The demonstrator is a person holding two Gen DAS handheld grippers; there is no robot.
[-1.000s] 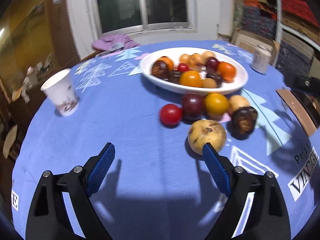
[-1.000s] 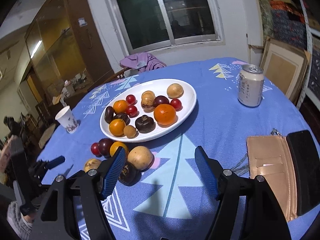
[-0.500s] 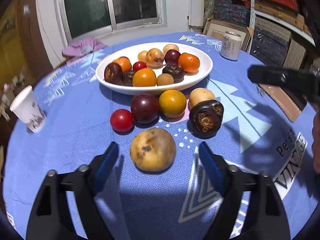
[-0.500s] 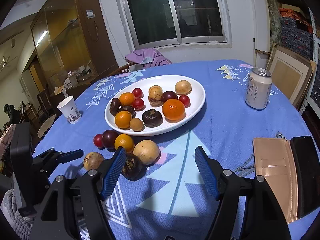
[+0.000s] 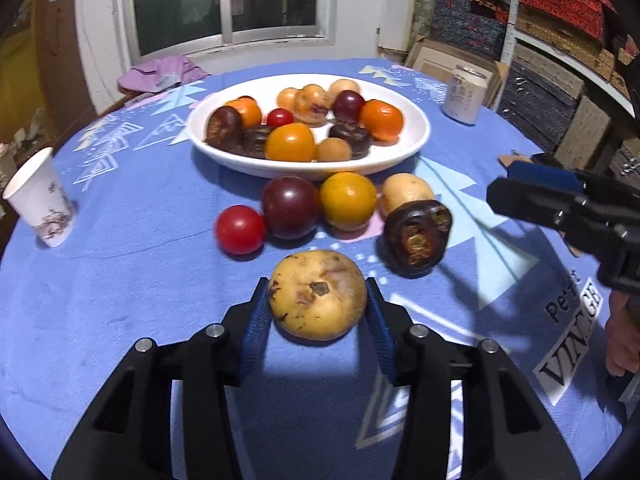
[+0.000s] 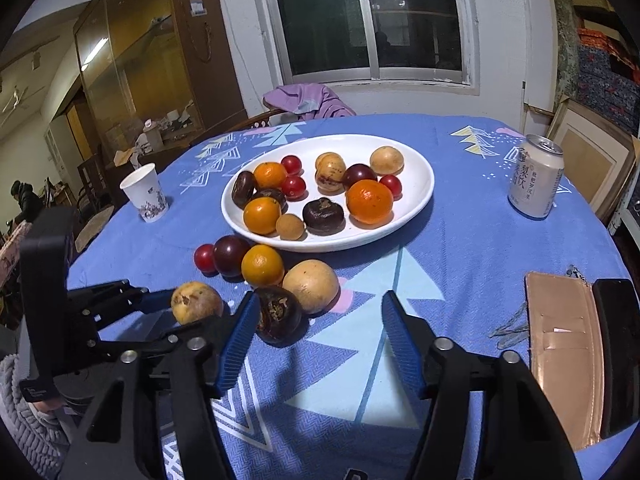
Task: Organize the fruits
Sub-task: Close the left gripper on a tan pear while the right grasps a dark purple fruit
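Left wrist view: the left gripper (image 5: 318,310) has just been closing its jaws, and its blue pads now sit against both sides of a blotchy yellow fruit (image 5: 317,294) that rests on the blue tablecloth (image 5: 120,272), toward the near edge of the table. Just beyond it lies a row of loose fruit: a red tomato (image 5: 239,229), a dark plum (image 5: 290,206), an orange (image 5: 348,201), a pale round fruit (image 5: 406,192) and a dark brown fruit (image 5: 418,237). Behind them the white plate (image 5: 412,136) holds more fruit.

Right wrist view: the right gripper (image 6: 316,336) has also been narrowing, yet its jaws stand apart over bare cloth with nothing between them; its left pad is just beside the dark brown fruit. A drink can (image 6: 535,176) stands near the right edge, a paper cup (image 6: 145,193) near the left, and a tan wallet (image 6: 560,356) lies at the near right.
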